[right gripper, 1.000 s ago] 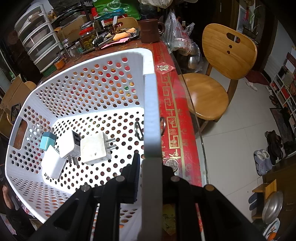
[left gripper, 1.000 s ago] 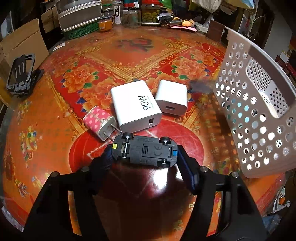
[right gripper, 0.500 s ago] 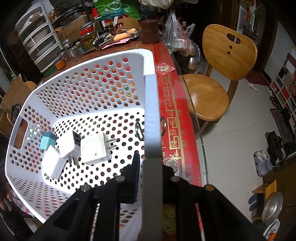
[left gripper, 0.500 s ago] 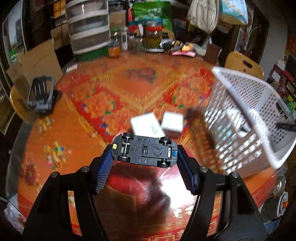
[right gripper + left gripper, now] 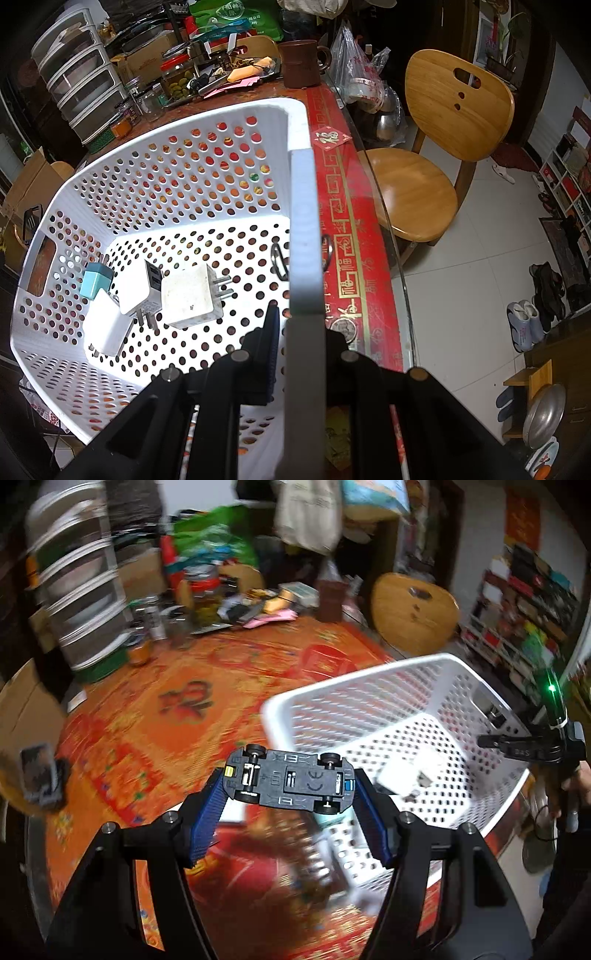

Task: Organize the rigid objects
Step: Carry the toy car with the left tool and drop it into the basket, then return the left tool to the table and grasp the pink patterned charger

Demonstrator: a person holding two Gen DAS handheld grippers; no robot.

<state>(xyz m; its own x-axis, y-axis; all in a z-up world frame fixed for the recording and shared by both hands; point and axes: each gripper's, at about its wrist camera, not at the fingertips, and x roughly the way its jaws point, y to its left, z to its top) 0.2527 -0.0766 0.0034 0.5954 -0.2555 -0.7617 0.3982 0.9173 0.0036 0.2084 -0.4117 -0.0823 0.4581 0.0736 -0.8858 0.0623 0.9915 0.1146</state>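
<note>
Toy car (image 5: 290, 782), dark underside up w/ four wheels, clamped in your left gripper (image 5: 290, 794); basket (image 5: 369, 679) at 2 o'clock, its wall pinched by right gripper (image 5: 304, 332).

The right gripper (image 5: 295, 332) is clamped on the near rim of the white basket (image 5: 207, 122), one finger (image 5: 267, 350) inside the wall. In the basket lie four chargers — a teal one (image 5: 96, 284), three white (image 5: 192, 301) — close together, prongs showing. Beyond the rim: red tablecloth (image 5: 347, 229), a wooden chair (image 5: 436, 158).
</note>
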